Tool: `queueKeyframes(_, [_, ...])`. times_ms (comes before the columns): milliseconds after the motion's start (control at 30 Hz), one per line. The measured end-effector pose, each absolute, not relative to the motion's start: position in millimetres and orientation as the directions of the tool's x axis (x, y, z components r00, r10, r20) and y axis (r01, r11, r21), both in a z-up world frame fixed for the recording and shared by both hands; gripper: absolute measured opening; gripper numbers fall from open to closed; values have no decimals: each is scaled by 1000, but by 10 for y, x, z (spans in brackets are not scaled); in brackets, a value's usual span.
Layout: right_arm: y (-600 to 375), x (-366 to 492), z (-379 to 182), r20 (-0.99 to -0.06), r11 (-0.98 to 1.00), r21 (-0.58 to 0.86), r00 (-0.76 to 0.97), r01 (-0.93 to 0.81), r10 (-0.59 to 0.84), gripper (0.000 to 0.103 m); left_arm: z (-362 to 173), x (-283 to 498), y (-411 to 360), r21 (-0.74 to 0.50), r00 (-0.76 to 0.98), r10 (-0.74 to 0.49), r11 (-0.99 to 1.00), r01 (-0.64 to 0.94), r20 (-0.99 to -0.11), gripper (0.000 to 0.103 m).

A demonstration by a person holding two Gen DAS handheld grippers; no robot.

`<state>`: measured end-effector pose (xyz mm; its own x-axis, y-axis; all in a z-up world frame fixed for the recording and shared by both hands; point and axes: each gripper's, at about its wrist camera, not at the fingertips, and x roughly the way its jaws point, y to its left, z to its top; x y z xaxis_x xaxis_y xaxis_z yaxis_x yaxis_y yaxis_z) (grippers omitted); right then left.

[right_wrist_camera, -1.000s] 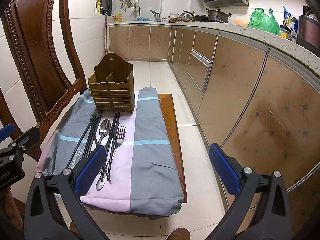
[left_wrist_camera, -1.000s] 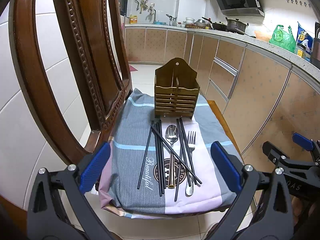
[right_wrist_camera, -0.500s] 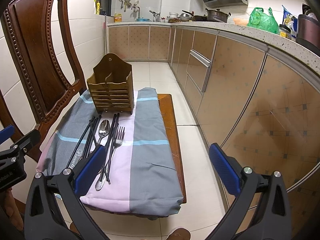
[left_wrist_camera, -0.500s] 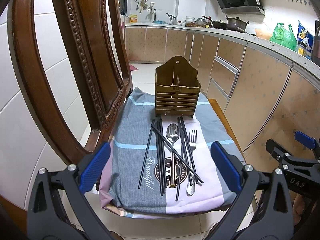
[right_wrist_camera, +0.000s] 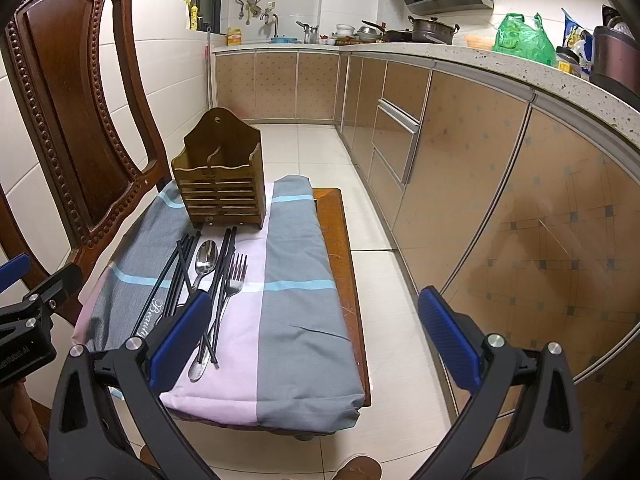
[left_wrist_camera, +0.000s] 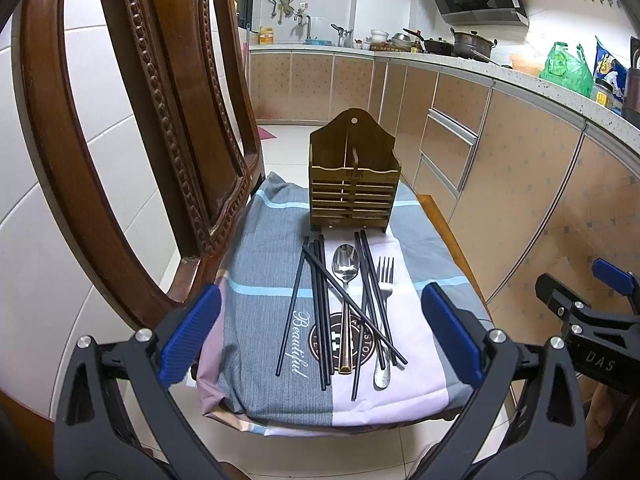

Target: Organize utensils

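The utensils lie in a loose bundle on the cloth-covered table [left_wrist_camera: 276, 216], straight ahead of the left claw [left_wrist_camera: 320, 336] and below it, framed between its two fingers. Black chopsticks [left_wrist_camera: 320, 308], a spoon [left_wrist_camera: 346, 268] and a fork [left_wrist_camera: 385, 280] all run lengthwise away from that claw, their near ends toward it and their far ends toward the wooden holder [left_wrist_camera: 354, 184], which stands upright just beyond them. One chopstick crosses the rest on a slant. The left claw stands wide apart and holds nothing. The right claw [right_wrist_camera: 316, 336], also wide apart and empty, sits off to the side: from it the bundle lies ahead and to the left, partly behind its left finger. So the left claw looks the nearer and better lined up, though its fingers would have to close across the long axis.
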<state>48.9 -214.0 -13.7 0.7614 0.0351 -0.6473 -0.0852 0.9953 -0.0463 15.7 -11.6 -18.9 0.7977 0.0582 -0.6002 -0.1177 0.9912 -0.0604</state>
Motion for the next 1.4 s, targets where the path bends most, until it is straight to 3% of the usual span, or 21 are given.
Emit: queueKeyframes(1400, [-2178, 585, -240, -659, 995, -47, 751, -84, 32, 100, -311, 229, -102, -49, 782, 65, 991, -121, -620, 99])
